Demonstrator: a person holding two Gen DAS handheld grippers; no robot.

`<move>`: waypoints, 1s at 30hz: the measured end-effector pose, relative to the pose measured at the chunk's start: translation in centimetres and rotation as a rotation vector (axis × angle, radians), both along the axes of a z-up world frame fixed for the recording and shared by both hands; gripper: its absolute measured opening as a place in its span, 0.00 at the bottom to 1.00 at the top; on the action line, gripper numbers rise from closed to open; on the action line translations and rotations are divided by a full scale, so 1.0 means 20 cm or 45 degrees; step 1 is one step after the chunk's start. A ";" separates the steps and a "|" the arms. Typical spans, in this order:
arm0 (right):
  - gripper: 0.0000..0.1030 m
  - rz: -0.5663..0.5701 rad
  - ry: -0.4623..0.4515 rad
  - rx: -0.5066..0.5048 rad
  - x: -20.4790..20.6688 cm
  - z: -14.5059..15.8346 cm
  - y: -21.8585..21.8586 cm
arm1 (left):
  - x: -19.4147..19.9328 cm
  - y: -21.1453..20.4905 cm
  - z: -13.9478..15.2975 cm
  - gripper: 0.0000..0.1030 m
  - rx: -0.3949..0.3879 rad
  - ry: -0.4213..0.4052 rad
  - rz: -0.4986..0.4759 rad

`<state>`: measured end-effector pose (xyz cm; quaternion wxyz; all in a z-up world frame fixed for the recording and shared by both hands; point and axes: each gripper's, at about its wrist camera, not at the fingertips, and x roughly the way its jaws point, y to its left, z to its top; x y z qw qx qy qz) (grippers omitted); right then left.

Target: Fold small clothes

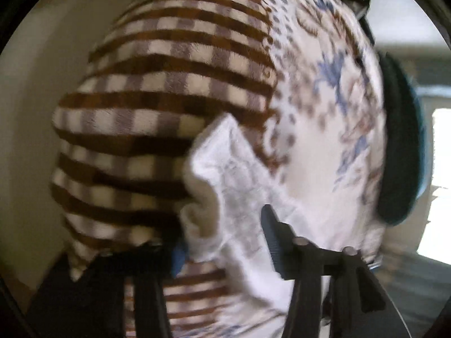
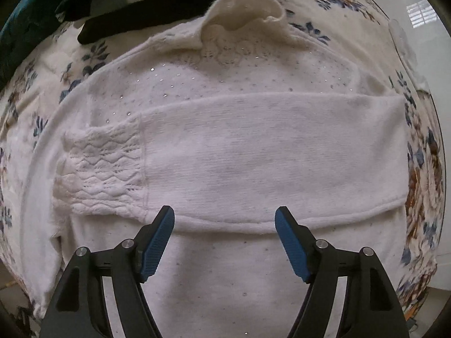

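A small white knit sweater [image 2: 225,152] lies flat on a floral sheet [image 2: 422,174], collar away from me, one sleeve folded across the chest with its lacy cuff [image 2: 98,169] at the left. My right gripper [image 2: 225,222] is open and empty just above the sleeve's lower edge. In the blurred left wrist view, my left gripper [image 1: 225,242] has white knit fabric [image 1: 225,174] between its fingers, which stand apart; whether it grips the fabric is unclear.
A brown and white checked blanket [image 1: 157,107] lies on the floral sheet [image 1: 324,112] left of the white fabric. Dark teal cloth [image 1: 400,140] sits at the right. Black and teal garments [image 2: 84,8] are piled beyond the sweater's collar.
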<state>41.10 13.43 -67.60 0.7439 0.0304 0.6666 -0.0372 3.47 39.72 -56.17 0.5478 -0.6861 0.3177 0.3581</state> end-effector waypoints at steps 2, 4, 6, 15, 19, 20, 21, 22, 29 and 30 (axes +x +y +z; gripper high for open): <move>0.76 -0.004 -0.004 -0.015 -0.02 -0.01 -0.05 | 0.00 0.03 -0.02 0.36 0.044 0.039 0.022; 0.76 -0.030 0.001 -0.025 -0.03 -0.03 -0.12 | 0.03 0.05 0.01 0.08 0.135 0.110 0.016; 0.76 -0.066 0.001 -0.045 -0.04 -0.04 -0.18 | 0.08 0.06 0.04 0.08 0.214 0.167 -0.025; 0.96 0.007 -0.029 -0.157 -0.08 -0.06 -0.28 | 0.74 -0.33 0.47 0.07 0.836 0.373 -0.776; 0.96 -0.044 -0.036 -0.106 -0.08 -0.04 -0.38 | 1.14 -0.77 0.57 0.08 0.990 0.258 -1.137; 0.96 -0.068 -0.034 -0.090 -0.10 -0.03 -0.43 | 1.25 -0.91 0.59 0.08 1.003 0.210 -1.229; 0.96 -0.098 -0.032 -0.069 -0.12 -0.03 -0.49 | 1.31 -1.02 0.60 0.08 1.007 0.172 -1.290; 0.96 -0.129 -0.028 -0.052 -0.15 -0.02 -0.56 | 1.41 -1.21 0.61 0.08 0.998 0.096 -1.386; 0.96 -0.278 0.011 -0.041 -0.32 -0.02 -1.03 | 1.82 -2.23 0.59 0.08 0.874 -0.236 -1.793; 0.96 -0.297 0.010 -0.042 -0.34 -0.01 -1.11 | 1.84 -2.35 0.59 0.08 0.859 -0.264 -1.835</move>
